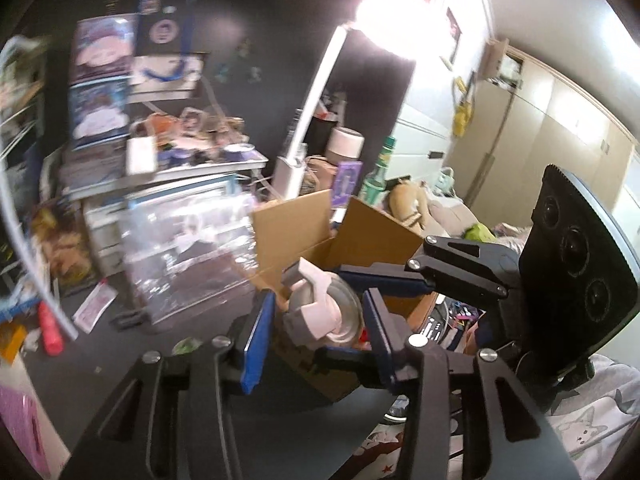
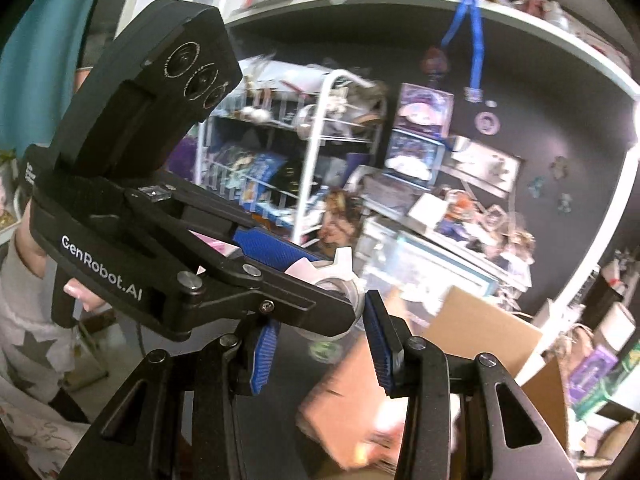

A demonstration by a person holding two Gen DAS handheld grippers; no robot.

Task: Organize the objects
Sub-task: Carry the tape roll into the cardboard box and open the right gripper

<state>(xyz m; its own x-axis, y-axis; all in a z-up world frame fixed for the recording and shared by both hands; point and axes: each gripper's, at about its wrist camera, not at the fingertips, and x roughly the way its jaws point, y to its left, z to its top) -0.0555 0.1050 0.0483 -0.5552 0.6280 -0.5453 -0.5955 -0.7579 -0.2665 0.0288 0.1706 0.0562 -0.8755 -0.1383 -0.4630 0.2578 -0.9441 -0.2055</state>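
A clear tape roll in a white and grey dispenser (image 1: 324,312) hangs above an open cardboard box (image 1: 360,232). My left gripper (image 1: 318,298) has its blue pads (image 1: 260,340) against both sides of it. My right gripper (image 1: 336,314) comes in from the right and clamps the same dispenser from above and below. In the right wrist view the dispenser (image 2: 340,280) sits between my right gripper's (image 2: 320,316) pads (image 2: 380,344). There my left gripper (image 2: 336,284) crosses from the left, one blue pad on the white part. The box (image 2: 480,328) lies below.
A clear acrylic case (image 1: 180,248) stands left of the box on the dark desk. Behind it are cluttered white shelves (image 1: 168,168) and a wire rack (image 2: 280,152). A green bottle (image 1: 376,176) stands behind the box. A person's hand (image 2: 80,292) holds the left gripper.
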